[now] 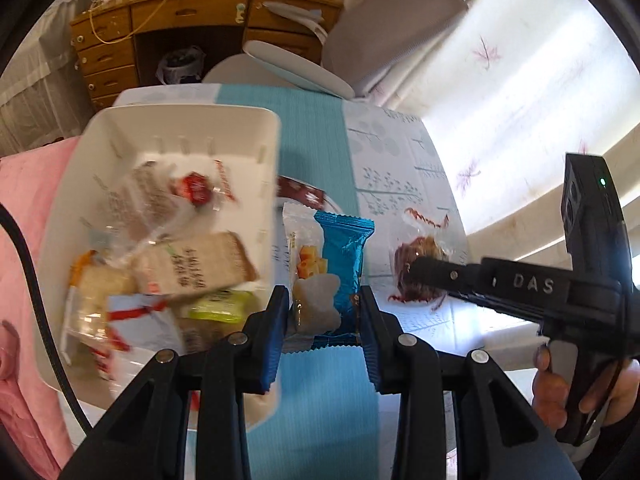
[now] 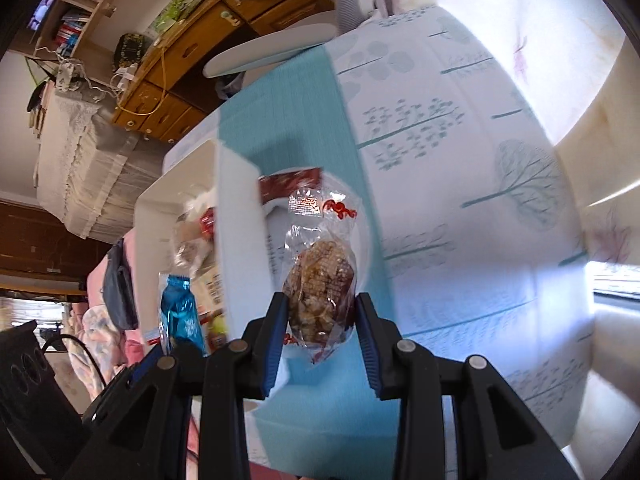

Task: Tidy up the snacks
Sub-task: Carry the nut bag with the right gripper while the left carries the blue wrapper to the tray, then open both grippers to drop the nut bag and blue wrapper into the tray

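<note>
Bedroom setting: wooden desk (image 1: 168, 36) with drawers at the back, grey chair (image 1: 384, 36) beside it, bright curtain to the right. The surface (image 2: 460, 152) wears a white cloth printed with teal trees, a turquoise runner (image 1: 316, 140) down its middle.

White bin (image 1: 256, 128) sits at the left of the runner, already loaded with wrapped snacks: breads, a red-and-white packet, a green one. Contents blurred, so labels unreadable.

Left claw (image 1: 325, 308) is narrowed on two packets held side by side: a blue foil snack (image 1: 346, 256) and a clear packet with pale biscuit (image 1: 308, 276), both pinched between the blue pads, raised just right of the bin's near wall.

Right claw (image 2: 321, 320) grips a clear bag of brown nutty crisp (image 2: 320, 280), pads pressing its sides; the bag hangs above the surface, close to the bin's right wall. In the left wrist view this claw comes in from the right, a hand (image 1: 560, 384) on its handle.

A dark red wrapper (image 1: 302, 194) lies on what looks like a white plate (image 2: 366, 216) just beyond the bin.
</note>
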The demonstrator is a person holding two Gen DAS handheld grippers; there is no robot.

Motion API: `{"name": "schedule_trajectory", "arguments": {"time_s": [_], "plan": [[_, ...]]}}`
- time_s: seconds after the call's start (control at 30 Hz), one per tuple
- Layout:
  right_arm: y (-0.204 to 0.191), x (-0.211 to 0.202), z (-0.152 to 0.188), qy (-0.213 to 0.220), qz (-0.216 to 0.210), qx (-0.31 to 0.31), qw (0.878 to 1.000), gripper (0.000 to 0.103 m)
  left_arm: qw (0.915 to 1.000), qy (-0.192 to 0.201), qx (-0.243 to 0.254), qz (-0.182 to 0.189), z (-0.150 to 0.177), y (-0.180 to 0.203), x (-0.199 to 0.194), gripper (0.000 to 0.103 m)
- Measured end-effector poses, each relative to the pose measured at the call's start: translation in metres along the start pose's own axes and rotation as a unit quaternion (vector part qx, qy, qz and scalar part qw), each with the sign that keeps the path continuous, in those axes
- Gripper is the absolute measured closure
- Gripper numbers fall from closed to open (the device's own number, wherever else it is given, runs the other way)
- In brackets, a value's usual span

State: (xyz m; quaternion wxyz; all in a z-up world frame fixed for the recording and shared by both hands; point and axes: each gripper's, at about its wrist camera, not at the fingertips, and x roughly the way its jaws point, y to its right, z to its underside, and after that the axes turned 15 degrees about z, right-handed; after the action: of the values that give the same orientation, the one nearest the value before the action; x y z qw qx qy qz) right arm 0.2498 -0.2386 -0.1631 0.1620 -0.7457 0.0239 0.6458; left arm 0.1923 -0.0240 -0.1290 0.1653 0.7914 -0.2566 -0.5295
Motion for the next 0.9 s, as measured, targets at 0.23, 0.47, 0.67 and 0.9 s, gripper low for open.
{"name": "schedule_trajectory", "arguments": {"time_s": [0.23,0.47,0.67,0.9], "plan": [[-0.051,-0.006,0.019,0.008,-0.032,-0.006,0.999,0.068,0.9997,0.02,-0.011,-0.004,0.0,-0.048,-0.033,0.07],[-0.096,-0.01,0.03,0.017,-0.045,-0.026,0.998,0.068,0.999,0.039,-0.017,-0.011,0.001,-0.087,-0.053,0.07],[-0.128,-0.001,0.038,0.017,-0.055,-0.042,0.997,0.068,0.9984,0.051,-0.022,-0.014,0.002,-0.113,-0.062,0.07],[-0.153,0.011,0.043,0.016,-0.066,-0.047,0.997,0.068,0.9982,0.046,-0.034,-0.019,0.002,-0.128,-0.065,0.069]]}}
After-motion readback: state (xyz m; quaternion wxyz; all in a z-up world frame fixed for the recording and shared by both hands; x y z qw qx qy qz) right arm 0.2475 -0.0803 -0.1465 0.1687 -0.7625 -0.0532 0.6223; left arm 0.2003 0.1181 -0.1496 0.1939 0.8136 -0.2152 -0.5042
